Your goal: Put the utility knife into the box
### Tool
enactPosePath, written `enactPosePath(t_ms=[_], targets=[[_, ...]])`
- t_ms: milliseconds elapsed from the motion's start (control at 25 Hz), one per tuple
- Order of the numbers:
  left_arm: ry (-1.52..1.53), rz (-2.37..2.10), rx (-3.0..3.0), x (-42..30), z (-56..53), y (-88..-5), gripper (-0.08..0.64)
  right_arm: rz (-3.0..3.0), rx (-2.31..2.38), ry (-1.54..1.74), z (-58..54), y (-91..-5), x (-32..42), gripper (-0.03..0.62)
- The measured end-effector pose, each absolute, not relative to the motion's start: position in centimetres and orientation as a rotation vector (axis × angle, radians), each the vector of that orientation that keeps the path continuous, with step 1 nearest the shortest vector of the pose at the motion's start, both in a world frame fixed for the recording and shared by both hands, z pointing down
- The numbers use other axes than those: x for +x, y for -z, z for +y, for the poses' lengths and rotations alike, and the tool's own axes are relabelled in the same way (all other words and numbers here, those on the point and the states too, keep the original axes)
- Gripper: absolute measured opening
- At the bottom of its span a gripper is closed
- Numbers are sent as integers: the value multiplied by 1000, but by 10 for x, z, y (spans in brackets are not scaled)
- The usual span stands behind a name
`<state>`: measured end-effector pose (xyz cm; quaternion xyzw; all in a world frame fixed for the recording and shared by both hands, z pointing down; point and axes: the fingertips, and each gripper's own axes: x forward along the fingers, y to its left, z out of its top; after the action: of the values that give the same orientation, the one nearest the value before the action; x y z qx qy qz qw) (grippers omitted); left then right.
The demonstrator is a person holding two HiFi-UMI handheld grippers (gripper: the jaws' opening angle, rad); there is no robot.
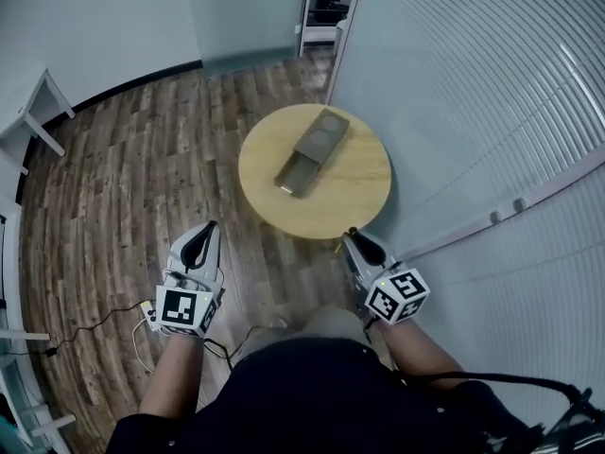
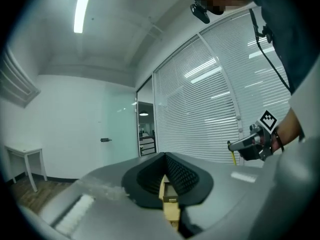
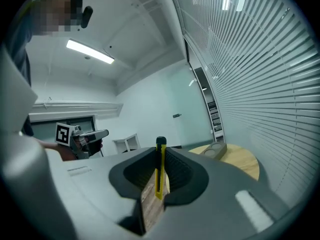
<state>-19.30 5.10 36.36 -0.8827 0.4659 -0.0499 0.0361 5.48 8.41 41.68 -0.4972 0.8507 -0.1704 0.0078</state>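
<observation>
A yellow utility knife (image 3: 160,169) stands upright between the jaws of my right gripper (image 3: 160,151), which is shut on it. In the head view that right gripper (image 1: 352,237) hangs just short of the round wooden table (image 1: 359,192), with the knife's yellow tip (image 1: 337,245) showing beside it. A grey-brown slide box (image 1: 312,149) lies partly open on the table, also seen as the box (image 3: 218,150) ahead to the right. My left gripper (image 1: 205,230) hovers over the floor left of the table, its jaws together with nothing held (image 2: 164,156).
A glass wall with blinds (image 1: 473,93) curves round the table's right side. A white desk (image 1: 43,102) stands at the far left, and a cable (image 1: 104,320) trails on the wooden floor. Shelves (image 1: 326,8) stand at the back.
</observation>
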Motion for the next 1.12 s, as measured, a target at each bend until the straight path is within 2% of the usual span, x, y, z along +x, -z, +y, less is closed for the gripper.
enactPosePath(t_ms=[440, 1120], targets=[[63, 1310, -2791, -183, 1, -346, 3, 2620, -1621, 488, 31, -402, 56, 61], [130, 1455, -2687, -170, -127, -328, 3, 2668, -1426, 534, -142, -395, 54, 61]])
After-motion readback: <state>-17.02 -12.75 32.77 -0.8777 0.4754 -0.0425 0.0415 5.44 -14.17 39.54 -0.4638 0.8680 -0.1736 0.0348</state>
